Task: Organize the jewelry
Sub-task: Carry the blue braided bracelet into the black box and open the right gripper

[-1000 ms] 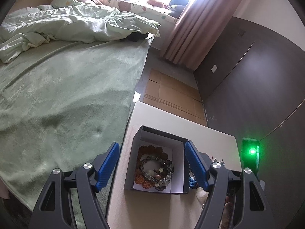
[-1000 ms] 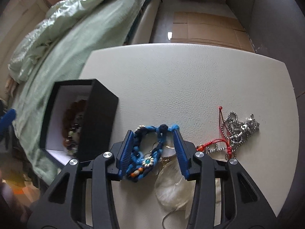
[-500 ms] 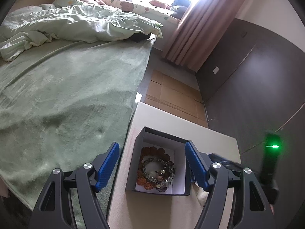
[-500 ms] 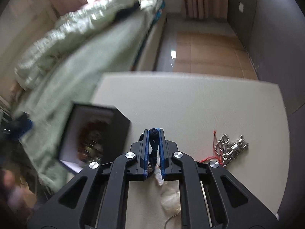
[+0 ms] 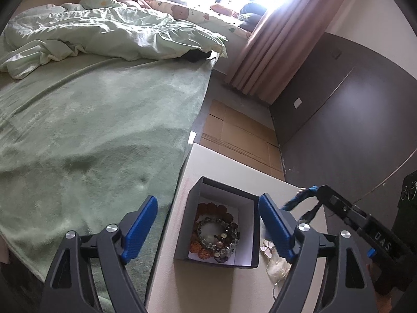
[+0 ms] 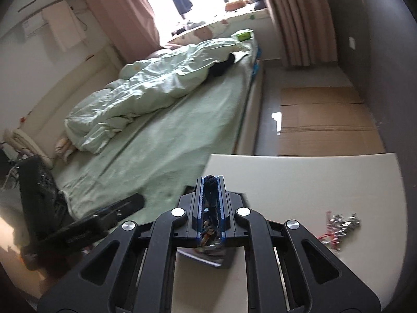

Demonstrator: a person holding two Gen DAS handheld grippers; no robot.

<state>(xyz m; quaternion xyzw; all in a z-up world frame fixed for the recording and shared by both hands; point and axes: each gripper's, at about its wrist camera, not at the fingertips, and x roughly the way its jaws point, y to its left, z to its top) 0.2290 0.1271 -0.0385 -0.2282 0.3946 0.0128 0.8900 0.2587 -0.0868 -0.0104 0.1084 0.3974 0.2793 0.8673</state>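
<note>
Blue woven cord is what I have pinched in my right gripper (image 6: 210, 182): the braided bracelet (image 6: 210, 203) sits squeezed flat between my right fingers (image 6: 222, 203), which are closed tight on it. Its long axis runs along the fingers, a knotted end poking out past the tips and pointing away from me toward the bed (image 6: 161, 140), the beaded end tucked back near the hinge. From the left wrist view the bracelet hangs clear of the white desk (image 5: 226, 167), just right of the open black box (image 5: 256, 234), its loop drooping from the tips.

My left gripper (image 5: 208, 224) straddles that box with its jaws spreading wider, and the pads touch neither wall. The box stands upright at the desk's left edge beside the bed. Inside it lie beaded bracelets (image 5: 216, 234), coiled flat on the white lining, an orange-brown ring under a grey-green one.

A pale shell-like pendant (image 5: 276, 263) lies on the desk just right of the box. Farther right, well apart, rests a tangle of silver chain with red cord (image 6: 341, 224).
</note>
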